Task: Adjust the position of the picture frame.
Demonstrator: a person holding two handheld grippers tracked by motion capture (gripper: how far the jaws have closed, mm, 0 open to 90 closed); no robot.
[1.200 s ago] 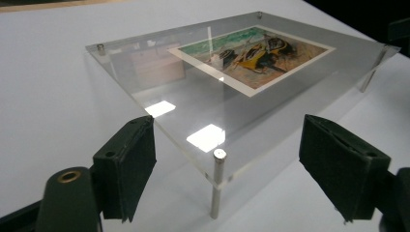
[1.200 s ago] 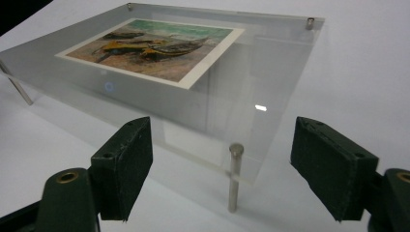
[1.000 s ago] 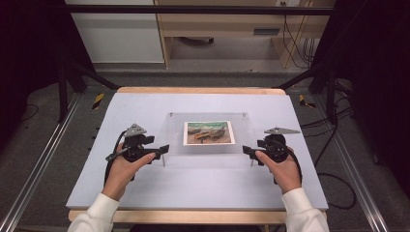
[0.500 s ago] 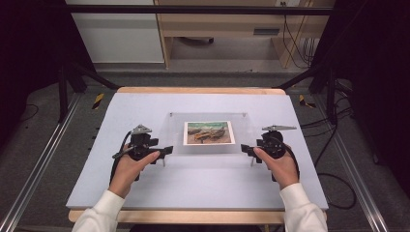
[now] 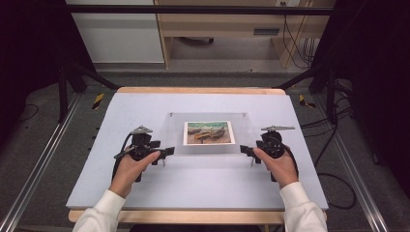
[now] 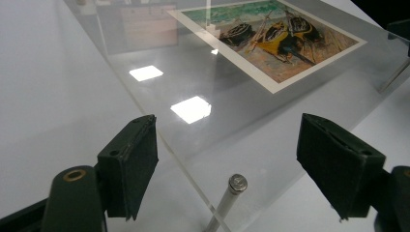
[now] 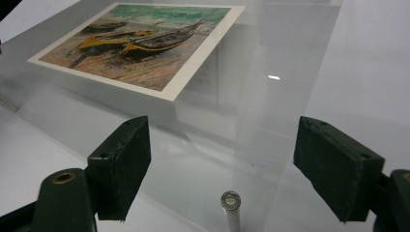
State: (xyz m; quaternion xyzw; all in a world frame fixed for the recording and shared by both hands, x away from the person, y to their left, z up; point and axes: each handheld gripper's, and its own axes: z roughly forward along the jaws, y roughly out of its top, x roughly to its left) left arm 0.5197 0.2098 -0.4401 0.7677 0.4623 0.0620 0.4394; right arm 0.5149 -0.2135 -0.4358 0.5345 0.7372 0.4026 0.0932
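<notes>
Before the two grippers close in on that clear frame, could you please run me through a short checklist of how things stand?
1. Left gripper open: ok, jaws stand wide apart.
2. Right gripper open: ok, jaws wide apart as well.
3. Left jaws lined up on a target: ok, the near left standoff pin at the corner of the clear panel sits between them.
4. Right jaws lined up: ok, the near right standoff pin sits between them.
5. Jaws touching the pins: not ok, both are apart from them.
6. Boat picture square in the panel: ok, centred in the high view.
</notes>
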